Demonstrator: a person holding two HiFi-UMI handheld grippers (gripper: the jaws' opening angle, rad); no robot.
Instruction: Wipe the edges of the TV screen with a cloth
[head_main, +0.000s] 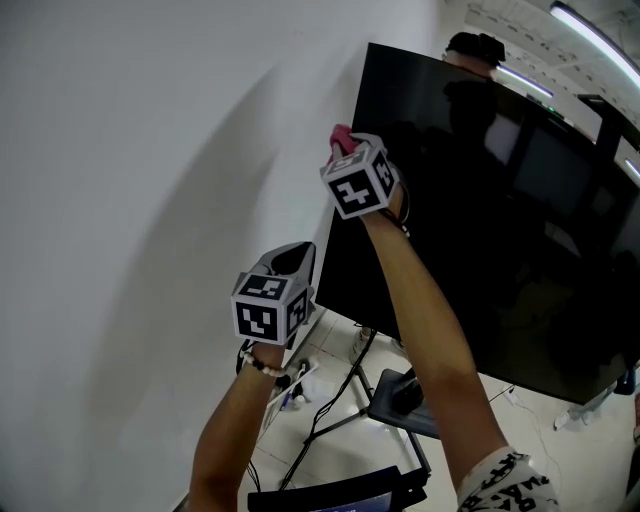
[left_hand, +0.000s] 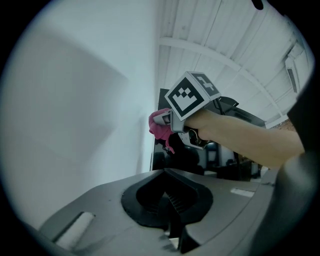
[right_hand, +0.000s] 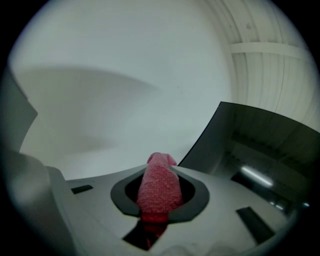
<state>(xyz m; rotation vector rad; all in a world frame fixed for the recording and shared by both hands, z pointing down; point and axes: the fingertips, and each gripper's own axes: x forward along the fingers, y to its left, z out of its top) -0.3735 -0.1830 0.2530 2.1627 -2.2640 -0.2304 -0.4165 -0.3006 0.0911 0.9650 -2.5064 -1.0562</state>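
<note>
A large black TV screen (head_main: 500, 220) stands on a stand by a white wall. My right gripper (head_main: 343, 143) is raised at the screen's left edge, shut on a pink cloth (head_main: 340, 135). In the right gripper view the cloth (right_hand: 159, 187) fills the jaws, and the TV's left edge (right_hand: 205, 135) runs just right of it. My left gripper (head_main: 292, 262) hangs lower, near the TV's bottom left corner, its jaws shut with nothing in them. The left gripper view shows the right gripper (left_hand: 165, 120) with the cloth (left_hand: 160, 126) against the TV edge (left_hand: 159, 150).
The white wall (head_main: 150, 200) lies close on the left. Below the TV are the stand's black legs (head_main: 340, 400), cables and a white tiled floor (head_main: 330, 350). The screen reflects ceiling lights.
</note>
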